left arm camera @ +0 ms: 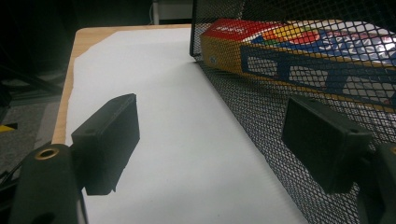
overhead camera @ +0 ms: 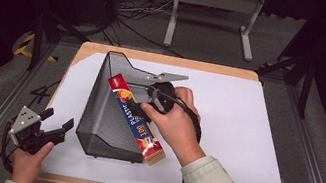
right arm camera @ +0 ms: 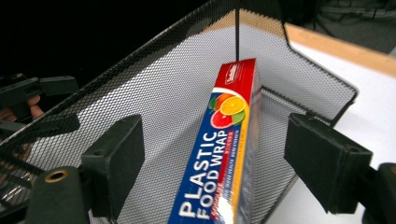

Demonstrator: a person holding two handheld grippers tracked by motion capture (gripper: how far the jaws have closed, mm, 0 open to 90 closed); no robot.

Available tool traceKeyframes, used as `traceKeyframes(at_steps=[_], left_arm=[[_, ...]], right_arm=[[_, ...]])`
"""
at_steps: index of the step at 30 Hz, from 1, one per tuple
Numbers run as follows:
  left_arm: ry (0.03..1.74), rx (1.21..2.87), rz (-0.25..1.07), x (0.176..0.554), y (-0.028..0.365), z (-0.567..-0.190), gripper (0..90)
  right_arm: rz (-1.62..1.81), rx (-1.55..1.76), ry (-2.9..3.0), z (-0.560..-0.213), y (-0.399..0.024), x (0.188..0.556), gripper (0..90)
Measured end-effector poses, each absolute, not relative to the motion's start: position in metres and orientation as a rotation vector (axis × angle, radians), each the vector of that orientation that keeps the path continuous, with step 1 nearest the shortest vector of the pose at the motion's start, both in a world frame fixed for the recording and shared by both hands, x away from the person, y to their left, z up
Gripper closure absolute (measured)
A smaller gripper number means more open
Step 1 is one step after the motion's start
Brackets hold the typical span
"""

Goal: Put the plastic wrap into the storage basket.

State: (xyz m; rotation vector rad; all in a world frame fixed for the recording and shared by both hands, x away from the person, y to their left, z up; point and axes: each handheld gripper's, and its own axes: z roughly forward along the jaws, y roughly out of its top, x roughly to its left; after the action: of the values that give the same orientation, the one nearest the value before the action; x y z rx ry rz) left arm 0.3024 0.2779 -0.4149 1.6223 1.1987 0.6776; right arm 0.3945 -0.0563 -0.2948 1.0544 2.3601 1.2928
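While the black mesh basket lies on the white-covered table, the plastic wrap box rests slanted inside it, one end past its open front. The right hand-held gripper hovers over the box, jaws spread, gripping nothing. The left hand-held gripper, beside the basket's outer wall, is open and empty.

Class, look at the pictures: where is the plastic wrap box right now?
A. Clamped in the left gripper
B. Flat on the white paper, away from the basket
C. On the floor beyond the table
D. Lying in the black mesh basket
D: the box lies slanted inside the mesh basket, between the right gripper's open jaws, which do not press it.
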Motion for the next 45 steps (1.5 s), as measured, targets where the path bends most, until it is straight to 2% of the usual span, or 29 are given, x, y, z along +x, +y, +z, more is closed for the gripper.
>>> traceKeyframes(at_steps=[8,19,25,34,45], left_arm=[[1.191,1.627,0.679,0.303,0.277,-0.415,20.0],[1.194,1.63,0.683,0.303,0.277,-0.415,20.0],[1.193,1.632,0.677,0.303,0.276,-0.415,19.8],[1.191,1.639,0.677,0.304,0.274,-0.415,19.9],[1.202,1.631,0.691,0.305,0.282,-0.426,19.6]], right_arm=[[1.317,1.03,2.304,-0.293,-0.092,0.386,20.3],[1.31,1.109,2.231,-0.296,-0.163,0.373,20.3],[1.263,1.127,2.19,-0.299,-0.206,0.367,17.3],[1.213,1.195,2.077,-0.315,-0.283,0.366,16.0],[1.211,1.205,2.018,-0.342,-0.339,0.361,14.9]])
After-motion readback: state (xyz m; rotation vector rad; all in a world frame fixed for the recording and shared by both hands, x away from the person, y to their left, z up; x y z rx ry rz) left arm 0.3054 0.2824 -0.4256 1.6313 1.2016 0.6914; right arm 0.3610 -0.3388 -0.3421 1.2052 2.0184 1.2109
